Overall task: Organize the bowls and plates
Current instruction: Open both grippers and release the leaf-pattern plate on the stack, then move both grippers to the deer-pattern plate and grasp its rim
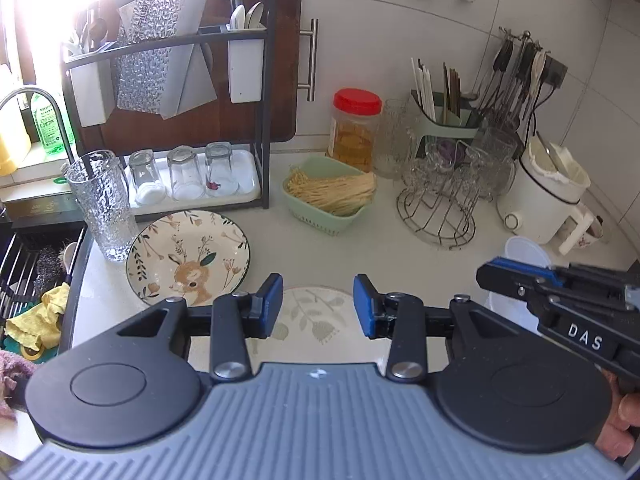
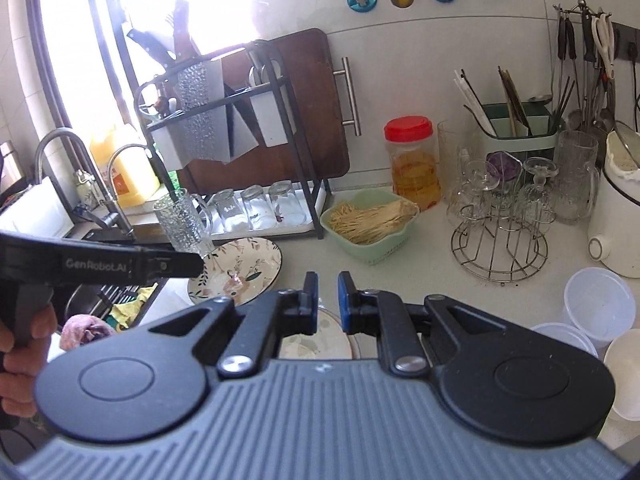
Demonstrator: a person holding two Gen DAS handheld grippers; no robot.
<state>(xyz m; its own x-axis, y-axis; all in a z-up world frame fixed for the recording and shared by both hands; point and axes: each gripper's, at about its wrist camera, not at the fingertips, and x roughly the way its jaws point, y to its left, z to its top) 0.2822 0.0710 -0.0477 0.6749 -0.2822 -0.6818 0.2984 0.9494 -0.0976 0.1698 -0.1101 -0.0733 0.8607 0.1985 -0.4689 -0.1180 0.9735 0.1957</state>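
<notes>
A deer-patterned plate (image 1: 188,258) lies flat on the white counter by the sink; it also shows in the right wrist view (image 2: 240,266). A second plate with a pale leaf pattern (image 1: 316,320) lies just in front, under my left gripper (image 1: 318,306), which is open and empty above it. In the right wrist view this leaf plate (image 2: 328,340) shows between and below the jaws of my right gripper (image 2: 327,300), which are open with a narrow gap and hold nothing. White plastic bowls (image 2: 598,304) stand at the right, seen also in the left wrist view (image 1: 524,256).
A tall textured glass (image 1: 102,204) stands beside the deer plate. A green basket of noodles (image 1: 330,196), a red-lidded jar (image 1: 354,128), a wire glass rack (image 1: 440,204) and a white cooker (image 1: 548,196) line the back. A dish rack (image 1: 192,120) and the sink (image 1: 28,276) are at the left.
</notes>
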